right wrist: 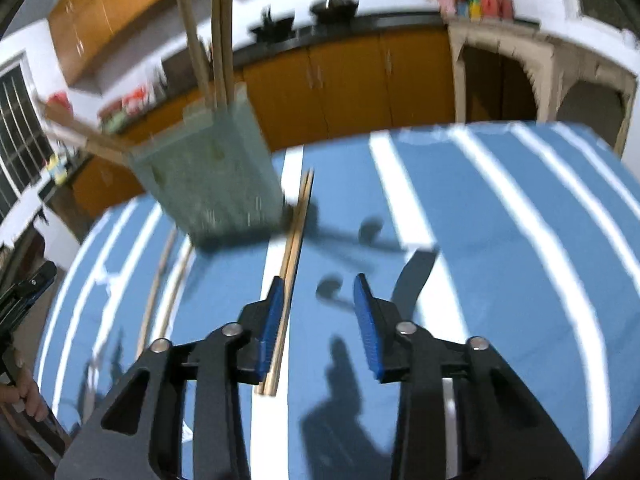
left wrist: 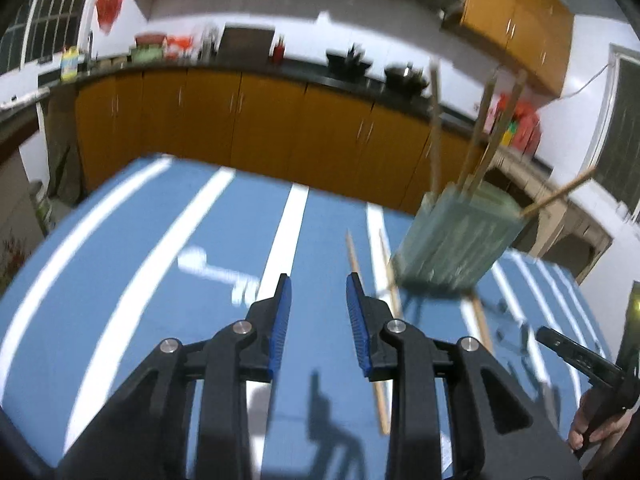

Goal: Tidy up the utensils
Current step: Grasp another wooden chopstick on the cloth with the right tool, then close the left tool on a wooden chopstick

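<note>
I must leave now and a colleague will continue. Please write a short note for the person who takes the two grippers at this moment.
Left gripper: open, empty, above the striped blue cloth.
Right gripper: open, empty; a pair of chopsticks lies on the cloth beside its left finger.
Holder: the green holder stands on the cloth ahead, with several chopsticks already in it.
Done: those chopsticks are in the holder.
Left: the pair near the right gripper, two more loose chopsticks left of the holder, and a white spoon on the cloth ahead of the left gripper.
</note>
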Motion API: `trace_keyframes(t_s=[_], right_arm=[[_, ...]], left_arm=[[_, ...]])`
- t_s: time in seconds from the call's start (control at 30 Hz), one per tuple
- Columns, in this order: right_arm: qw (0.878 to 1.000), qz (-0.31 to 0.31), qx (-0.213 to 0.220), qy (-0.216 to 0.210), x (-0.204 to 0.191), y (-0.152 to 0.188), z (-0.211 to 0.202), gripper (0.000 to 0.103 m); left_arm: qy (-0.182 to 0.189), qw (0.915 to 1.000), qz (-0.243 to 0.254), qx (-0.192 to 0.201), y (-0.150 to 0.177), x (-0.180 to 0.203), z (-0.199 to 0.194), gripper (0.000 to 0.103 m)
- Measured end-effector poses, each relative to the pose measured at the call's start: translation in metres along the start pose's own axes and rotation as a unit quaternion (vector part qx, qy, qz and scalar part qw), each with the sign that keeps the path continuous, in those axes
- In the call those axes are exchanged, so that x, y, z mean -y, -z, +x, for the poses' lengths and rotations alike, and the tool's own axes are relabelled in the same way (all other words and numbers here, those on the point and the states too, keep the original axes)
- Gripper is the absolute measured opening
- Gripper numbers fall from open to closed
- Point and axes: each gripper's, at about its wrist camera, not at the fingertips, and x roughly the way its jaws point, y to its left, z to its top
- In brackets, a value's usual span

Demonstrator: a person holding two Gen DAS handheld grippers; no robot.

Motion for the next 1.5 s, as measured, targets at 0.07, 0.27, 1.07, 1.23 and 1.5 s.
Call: trace_keyframes(t_s=[0.07, 0.27, 1.07, 1.23, 1.5], right_arm=[[1.0, -0.008, -0.016, 0.001, -0.006, 0.002, 0.015, 0.026], [0.999, -0.024, -0.03, 0.007, -0.021, 0.004, 0.038, 0.023], [0.996, -0.002, -0.013, 0.091, 0.018, 0.004, 0.039, 0.008], [0.996, -0.007, -0.013, 0.086, 0.018, 0.005, 0.038, 0.008], [0.996, -0.012, -0.014, 0.083, 0.013, 0.008, 0.036, 0.008]], left_arm=[[0.0, 0.9999, 0.001, -0.015, 0.008, -0.001, 0.007, 0.029], [0.005, 0.9992, 0.008, -0.038, 0.017, 0.003, 0.019, 0.029], [0.042, 0.9935, 0.038, -0.099, 0.028, 0.043, 0.058, 0.029], [0.028, 0.99, 0.066, -0.122, 0.035, 0.059, 0.078, 0.029], [-0.013, 0.9871, 0.089, -0.132, 0.044, 0.064, 0.094, 0.008]])
